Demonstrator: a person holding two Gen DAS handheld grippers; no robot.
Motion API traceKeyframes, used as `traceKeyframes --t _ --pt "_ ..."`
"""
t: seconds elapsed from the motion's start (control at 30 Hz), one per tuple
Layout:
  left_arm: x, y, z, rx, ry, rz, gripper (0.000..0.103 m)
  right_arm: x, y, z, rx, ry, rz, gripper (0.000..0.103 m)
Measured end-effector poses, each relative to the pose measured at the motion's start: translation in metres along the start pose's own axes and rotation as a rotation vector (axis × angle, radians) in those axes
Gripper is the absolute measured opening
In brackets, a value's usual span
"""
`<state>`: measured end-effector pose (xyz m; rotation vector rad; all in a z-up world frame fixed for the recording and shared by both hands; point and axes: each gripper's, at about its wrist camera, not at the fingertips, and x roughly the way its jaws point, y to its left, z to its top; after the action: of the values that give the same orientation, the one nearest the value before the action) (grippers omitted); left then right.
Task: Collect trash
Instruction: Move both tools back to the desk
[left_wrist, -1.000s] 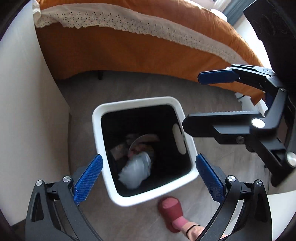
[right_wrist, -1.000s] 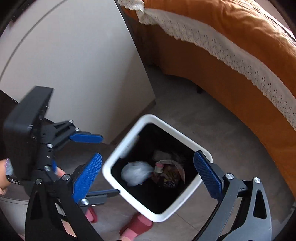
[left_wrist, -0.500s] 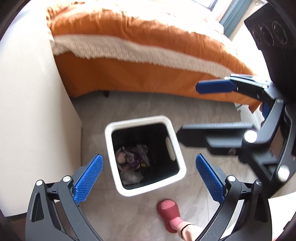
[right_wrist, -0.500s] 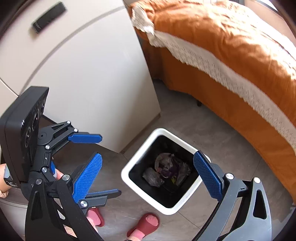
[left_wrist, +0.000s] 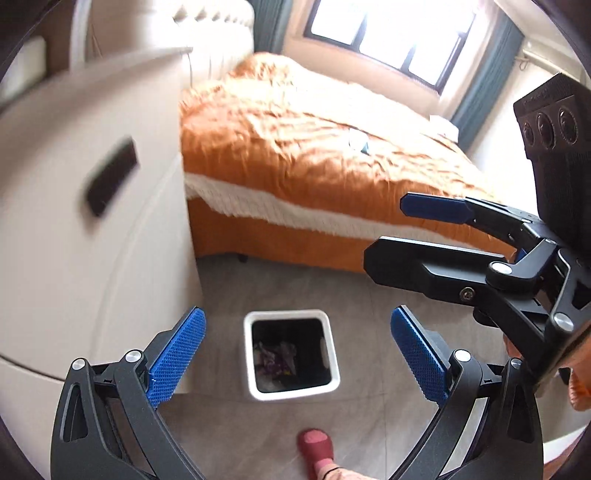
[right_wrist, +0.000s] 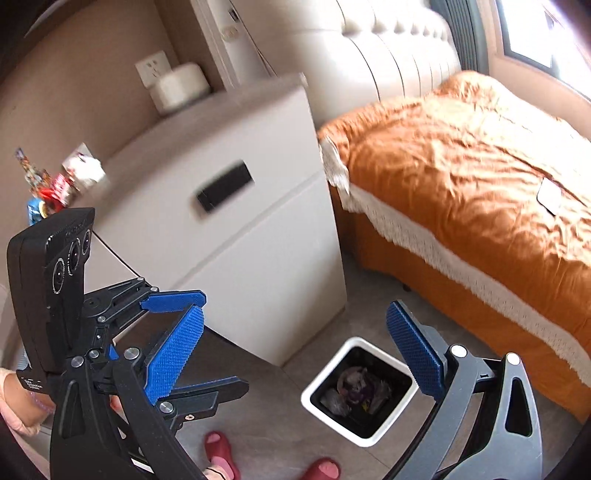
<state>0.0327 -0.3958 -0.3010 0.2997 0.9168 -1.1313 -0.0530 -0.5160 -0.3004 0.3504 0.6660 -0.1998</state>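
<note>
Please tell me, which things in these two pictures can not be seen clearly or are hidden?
- Trash inside the white bin: right wrist view, too small and dark to identify single items.
- Wrappers on the nightstand top: right wrist view, motion-blurred; the left gripper's camera block cuts off the lowest one.
- Small object on the orange bed: left wrist view, glare and blur.
- Person: both views, only slippers at the bottom edge.

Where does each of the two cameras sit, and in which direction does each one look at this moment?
Left wrist: on the left gripper, open, looking down at the white bin and across the orange bed; the right gripper, a red slipper show.
Right wrist: on the right gripper, open, looking down towards the bin, the white cabinet, wrappers on top; the left gripper, both slippers show.
Shared: bin, bed, cabinet, floor.
</note>
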Motion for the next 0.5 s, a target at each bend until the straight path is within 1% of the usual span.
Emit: traceKeyframes --t 0.13,0.2,0.27,0.37,0.43,0.5 --pt "-0.058 -0.004 0.02 -0.045 -0.069 0.055 0.098 -0.033 0.023 0.028 -0.032 -0.054 0.033 0.099" --pt "-0.087 -0.006 0.028 -0.072 -0.108 0.106 0.098 -0.047 0.035 0.044 -0.051 -0.076 0.052 0.099" --pt "-0.111 -0.007 0.035 -0.091 -0.129 0.159 0.098 -0.057 0.049 0.058 -0.078 -0.1 0.067 0.099" --pt "-0.148 -0.005 0.045 -0.134 -0.183 0.239 0.098 -0.071 0.071 0.079 -0.125 -0.138 0.11 0.099" --pt "-0.173 -0.002 0.05 -0.165 -0.225 0.291 0.098 -0.076 0.086 0.092 -0.154 -0.164 0.175 0.099" --pt "-0.192 0.0 0.054 -0.176 -0.253 0.345 0.098 -0.078 0.1 0.103 -0.186 -0.18 0.215 0.099"
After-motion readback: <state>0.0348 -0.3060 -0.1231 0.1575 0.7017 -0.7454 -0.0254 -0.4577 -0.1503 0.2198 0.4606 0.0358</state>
